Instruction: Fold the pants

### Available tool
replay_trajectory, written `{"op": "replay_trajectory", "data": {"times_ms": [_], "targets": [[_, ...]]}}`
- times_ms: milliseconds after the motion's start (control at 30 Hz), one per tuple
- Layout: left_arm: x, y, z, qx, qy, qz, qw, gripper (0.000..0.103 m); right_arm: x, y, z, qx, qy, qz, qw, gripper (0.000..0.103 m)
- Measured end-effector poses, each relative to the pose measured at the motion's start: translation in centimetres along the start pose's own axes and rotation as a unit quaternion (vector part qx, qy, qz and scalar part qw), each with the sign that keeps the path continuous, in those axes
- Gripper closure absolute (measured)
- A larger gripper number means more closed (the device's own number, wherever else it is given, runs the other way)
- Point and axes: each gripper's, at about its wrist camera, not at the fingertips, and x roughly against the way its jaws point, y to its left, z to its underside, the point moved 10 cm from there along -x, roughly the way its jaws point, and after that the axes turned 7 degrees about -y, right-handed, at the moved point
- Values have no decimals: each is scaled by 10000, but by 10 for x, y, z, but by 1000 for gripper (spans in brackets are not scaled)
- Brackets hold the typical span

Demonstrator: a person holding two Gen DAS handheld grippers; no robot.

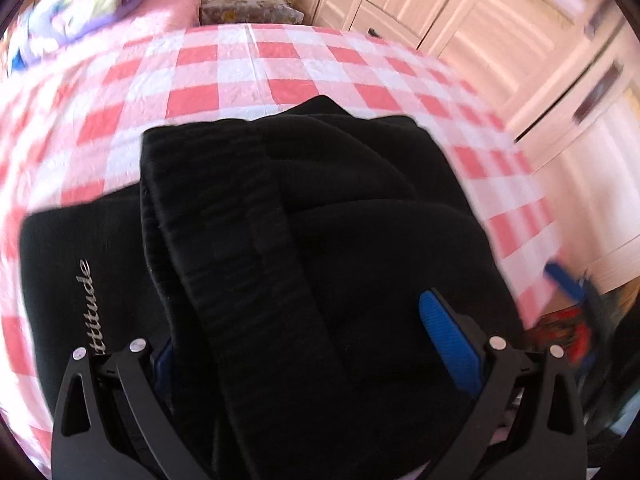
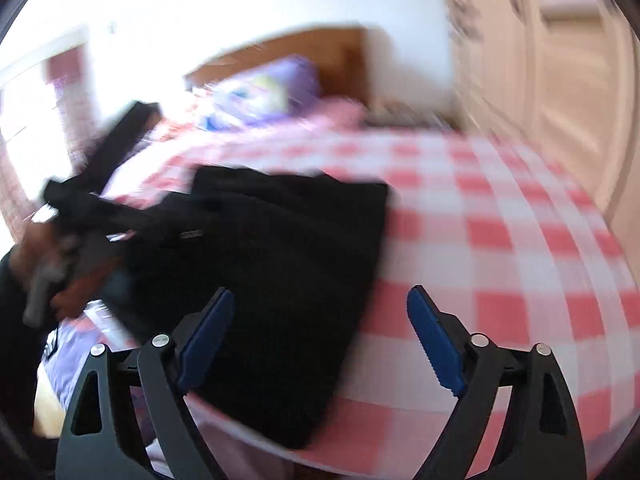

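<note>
Silver script "ttitude" on black pants (image 1: 280, 240)

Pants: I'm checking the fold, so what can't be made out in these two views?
- Left wrist: the pants hide the left gripper's left pad; the lettering is cut off by its finger.
- Right wrist: motion blur smears the pants' layers, so fold edges are unreadable.
- Right wrist: the hand at left is blurred.
</note>
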Motion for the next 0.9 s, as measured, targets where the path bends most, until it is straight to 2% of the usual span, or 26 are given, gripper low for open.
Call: {"op": "replay_trajectory", "data": {"times_ms": [33, 67, 100, 133, 167, 200, 267, 400, 533, 700, 733, 833, 900], "targets": [[-4, -2, 2, -290, 32, -302, 9991, 11, -7, -10, 3, -120, 131, 28, 9998, 16], [-4, -3, 3, -426, 3, -415, 9982, 16, -11, -13, 4, -167, 206, -11, 9996, 16], [0, -3, 3, -467, -78, -461, 9978, 29, -11, -14, 7, -172, 239, -18, 9996, 16], [7, -1, 0, -449, -202, -547, 9973, 37, -12, -23, 12, -161, 226, -14, 9996, 16], [17, 1, -4, -349, -337, -489, 9976, 49, -9, -18, 14, -136, 201, -22, 9997, 16], [27, 1, -7, -257, -449, -374, 9980, 57, -10, -16, 14, -128, 198, -62, 9997, 16], [43, -2, -12, -229, -615, -241, 9976, 61, -9, -13, 23, -168, 196, -120, 9996, 16], [55, -15, -19, -328, -745, -271, 9963, 65, -12, -5, 22, -267, 154, -101, 9995, 16], [65, -26, -29, -112, -830, 74, 9965, 66, 9, 2, 18, -407, -156, -483, 9979, 16], [77, -41, -43, -2, -743, 306, 9968, 66, 24, 32, 54, 336, -33, -687, 9971, 16], [77, -43, -45, 12, -707, 328, 9970, 66, 22, 38, 60, 478, 23, -650, 9967, 16], [83, -54, -53, 23, -653, 482, 9967, 66, 3, 44, 71, 1010, 200, -68, 9947, 16], [92, -58, -61, 96, -671, 642, 9956, 67, -4, 55, 75, 1209, 299, -123, 9921, 17]]}}
